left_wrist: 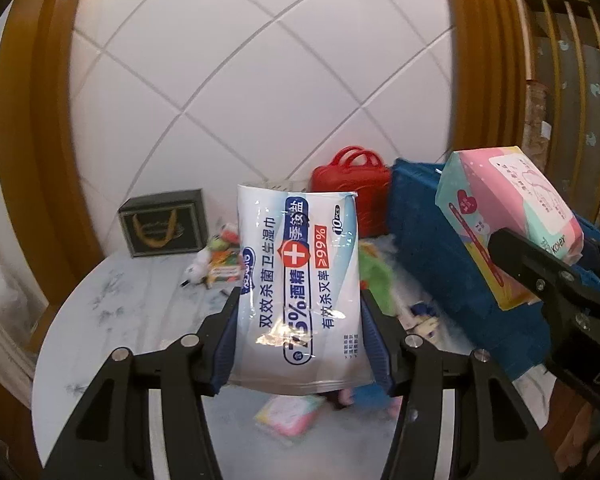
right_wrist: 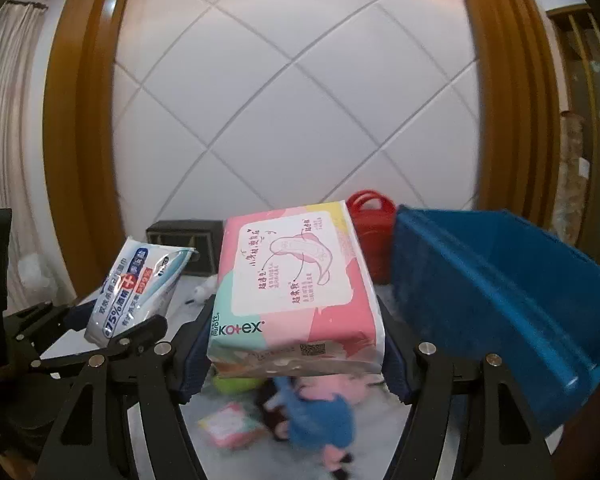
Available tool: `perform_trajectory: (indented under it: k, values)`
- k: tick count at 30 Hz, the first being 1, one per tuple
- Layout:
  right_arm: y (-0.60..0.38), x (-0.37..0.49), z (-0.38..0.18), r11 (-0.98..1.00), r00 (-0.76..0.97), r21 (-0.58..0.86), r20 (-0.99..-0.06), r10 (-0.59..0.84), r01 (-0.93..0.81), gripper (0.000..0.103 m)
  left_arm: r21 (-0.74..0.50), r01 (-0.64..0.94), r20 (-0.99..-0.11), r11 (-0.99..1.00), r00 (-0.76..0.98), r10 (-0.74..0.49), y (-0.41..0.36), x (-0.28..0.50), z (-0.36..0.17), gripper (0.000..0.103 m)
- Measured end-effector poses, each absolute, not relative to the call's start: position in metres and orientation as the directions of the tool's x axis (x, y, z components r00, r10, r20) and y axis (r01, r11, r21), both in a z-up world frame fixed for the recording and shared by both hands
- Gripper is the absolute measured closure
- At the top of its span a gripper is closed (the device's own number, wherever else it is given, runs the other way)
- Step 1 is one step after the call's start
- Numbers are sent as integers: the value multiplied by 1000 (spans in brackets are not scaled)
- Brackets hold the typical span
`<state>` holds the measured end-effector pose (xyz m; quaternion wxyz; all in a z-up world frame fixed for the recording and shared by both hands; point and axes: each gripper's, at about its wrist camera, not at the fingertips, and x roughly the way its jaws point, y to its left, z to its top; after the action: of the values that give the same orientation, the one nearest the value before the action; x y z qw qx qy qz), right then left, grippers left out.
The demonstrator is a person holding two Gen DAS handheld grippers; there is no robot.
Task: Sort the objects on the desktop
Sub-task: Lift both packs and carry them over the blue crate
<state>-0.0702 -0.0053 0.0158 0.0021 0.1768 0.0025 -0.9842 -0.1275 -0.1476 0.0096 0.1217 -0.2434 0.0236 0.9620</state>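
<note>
My left gripper [left_wrist: 298, 340] is shut on a white and blue wet wipes pack [left_wrist: 298, 284], held upright above the marble table [left_wrist: 120, 320]. The pack also shows in the right wrist view [right_wrist: 140, 288]. My right gripper [right_wrist: 296, 344] is shut on a pink Kotex pad pack [right_wrist: 292, 284], held above the table beside the blue bin [right_wrist: 500, 300]. The pad pack shows in the left wrist view [left_wrist: 508, 224] at the right, in front of the blue bin [left_wrist: 432, 248].
A red case [left_wrist: 352, 188] and a dark gift box [left_wrist: 162, 222] stand at the back by the tiled wall. Small toys [left_wrist: 220, 256], a green item [left_wrist: 376, 276], a small pink packet [left_wrist: 288, 414] and a plush toy [right_wrist: 320, 416] lie on the table.
</note>
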Motion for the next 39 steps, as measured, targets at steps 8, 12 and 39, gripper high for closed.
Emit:
perform_trajectory:
  k: [8, 12, 39]
  values:
    - [110, -55, 28, -998, -951, -61, -309, 21, -3, 33, -42, -236, -437, -971, -869, 230, -25, -109, 20, 49]
    - [166, -57, 44, -997, -950, -76, -309, 38, -15, 33, -45, -248, -448, -968, -861, 241, 25, -110, 26, 49]
    - [392, -138, 71, -993, -930, -47, -346, 121, -112, 57, -82, -345, -514, -935, -789, 336, 273, -196, 73, 49]
